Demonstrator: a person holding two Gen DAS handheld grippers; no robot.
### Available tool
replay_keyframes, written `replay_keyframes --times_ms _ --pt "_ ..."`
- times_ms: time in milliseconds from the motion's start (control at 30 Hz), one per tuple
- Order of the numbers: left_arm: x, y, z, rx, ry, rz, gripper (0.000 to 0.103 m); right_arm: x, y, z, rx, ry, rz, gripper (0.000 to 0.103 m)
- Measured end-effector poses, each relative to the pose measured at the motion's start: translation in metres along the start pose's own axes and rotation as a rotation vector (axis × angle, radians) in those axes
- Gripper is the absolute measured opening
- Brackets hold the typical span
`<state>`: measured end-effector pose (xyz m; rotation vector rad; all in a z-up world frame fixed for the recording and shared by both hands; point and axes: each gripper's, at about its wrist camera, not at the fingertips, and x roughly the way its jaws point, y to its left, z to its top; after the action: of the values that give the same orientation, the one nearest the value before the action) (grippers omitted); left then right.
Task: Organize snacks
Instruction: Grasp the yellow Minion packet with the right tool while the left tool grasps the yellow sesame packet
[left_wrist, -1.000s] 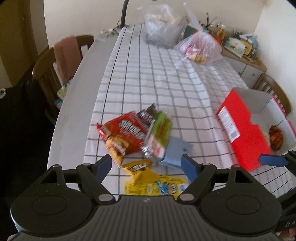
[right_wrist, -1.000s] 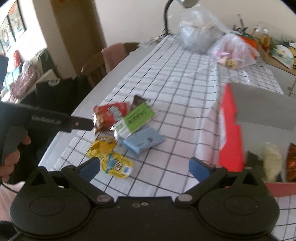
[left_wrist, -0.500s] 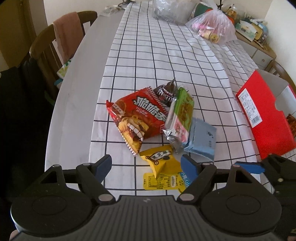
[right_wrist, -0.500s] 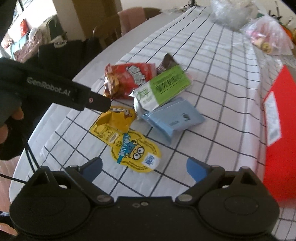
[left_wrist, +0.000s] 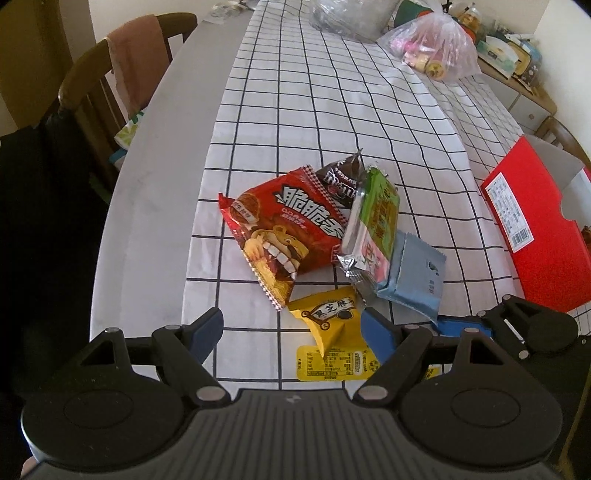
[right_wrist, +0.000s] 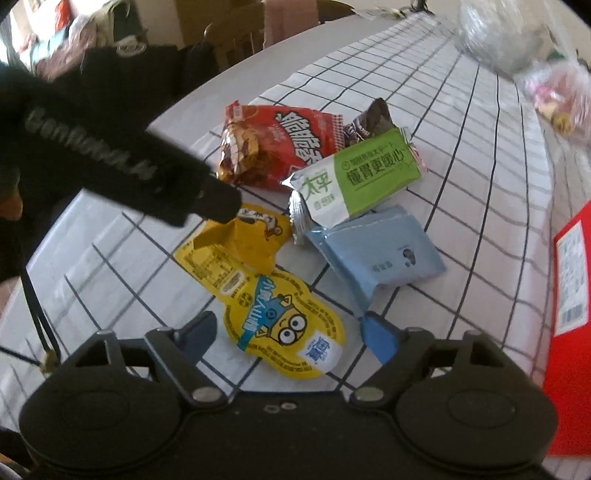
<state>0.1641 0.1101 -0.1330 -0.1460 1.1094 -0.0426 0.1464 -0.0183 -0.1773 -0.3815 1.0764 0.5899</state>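
Snacks lie heaped on the checked cloth (left_wrist: 295, 110): red bag (left_wrist: 284, 229), green pack (left_wrist: 376, 218), blue pack (left_wrist: 413, 273), small yellow packet (left_wrist: 332, 317) and the cartoon pouch (right_wrist: 288, 325). Both grippers have dropped toward the pile in the last second. The right gripper (right_wrist: 286, 330) has just been narrowing its jaws either side of the pouch, not yet pinching it. The left gripper (left_wrist: 291, 330) stays spread, empty, above the yellow packet. The red box (left_wrist: 535, 236) waits beside them, so a first pick looks close.
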Motion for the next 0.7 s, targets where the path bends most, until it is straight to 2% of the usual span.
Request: replay_keyframes --times_ms 100,267,400,567,700 --pt "0.003 -0.005 0.003 0.012 0.005 -0.011 0.082 -0.004 0.000 -0.002 -0.012 -0.008 0.003 0.068" --pt "0.013 -0.012 0.009 0.024 0.034 -0.028 0.082 -0.011 -0.003 -0.010 -0.022 -0.002 0.007 0.067" --pt "0.025 -0.013 0.015 -0.017 0.072 -0.047 0.081 -0.015 -0.009 -0.016 0.004 0.016 0.015 0.067" --pt "0.033 -0.019 0.011 0.001 0.102 -0.033 0.080 -0.025 -0.020 -0.029 0.051 0.027 0.017 0.067" --pt "0.039 -0.024 0.009 -0.004 0.113 -0.008 0.071 -0.032 -0.028 -0.037 0.102 0.027 0.018 0.067"
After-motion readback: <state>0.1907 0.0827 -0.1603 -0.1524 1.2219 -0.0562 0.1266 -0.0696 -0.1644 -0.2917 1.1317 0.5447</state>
